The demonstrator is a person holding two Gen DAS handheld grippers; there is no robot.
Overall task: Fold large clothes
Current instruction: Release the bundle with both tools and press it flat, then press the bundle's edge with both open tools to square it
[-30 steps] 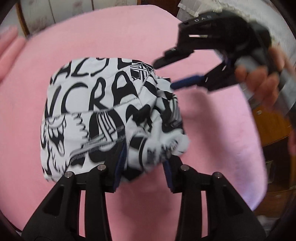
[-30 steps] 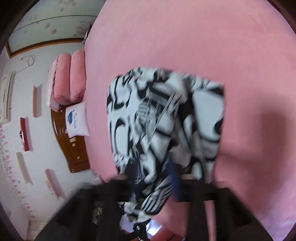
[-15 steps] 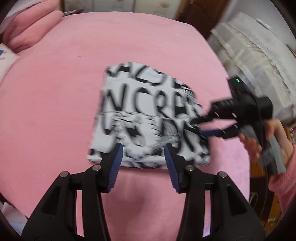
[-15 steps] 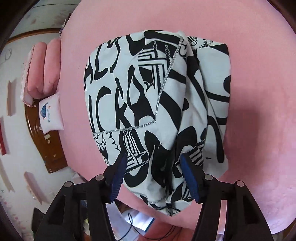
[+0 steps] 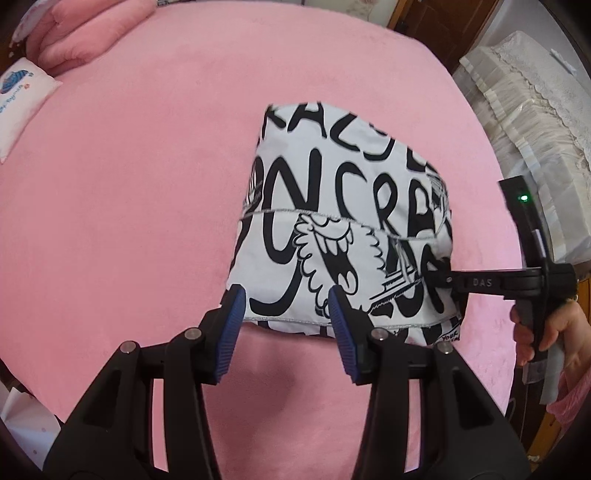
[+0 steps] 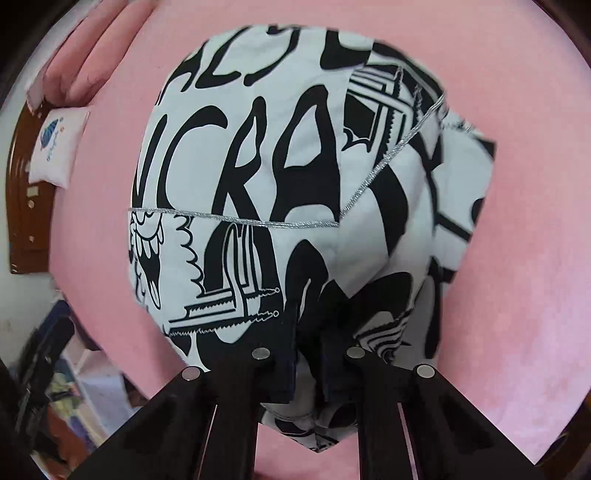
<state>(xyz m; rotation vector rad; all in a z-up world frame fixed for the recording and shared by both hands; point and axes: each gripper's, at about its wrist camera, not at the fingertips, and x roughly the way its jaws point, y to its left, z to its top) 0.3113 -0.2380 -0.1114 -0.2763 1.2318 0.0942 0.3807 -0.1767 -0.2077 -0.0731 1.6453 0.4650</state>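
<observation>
A folded white garment (image 5: pixel 343 229) with bold black lettering lies on the pink bed (image 5: pixel 129 203). My left gripper (image 5: pixel 286 301) hovers open over the garment's near edge, with nothing pinched between its blue pads (image 5: pixel 232 325). My right gripper (image 6: pixel 308 332) is closing its jaws on a bunched fold at the garment's (image 6: pixel 258 177) near edge, and the cloth is squeezed between its fingers. In the left wrist view the right gripper (image 5: pixel 441 278) reaches in from the right and pinches the garment's right side; a hand (image 5: pixel 546 332) holds its handle.
Pink pillows (image 5: pixel 74 33) and a small white cushion (image 5: pixel 18 99) lie at the bed's far left. A white lace-covered stack (image 5: pixel 524 110) stands beside the bed at right. A wooden headboard (image 6: pixel 26 206) and floor clutter (image 6: pixel 62 387) show past the bed's edge.
The left gripper let go of the garment's edge and drew back, jaws now apart. The right gripper came down on the garment's side and went from open to closed on the cloth.
</observation>
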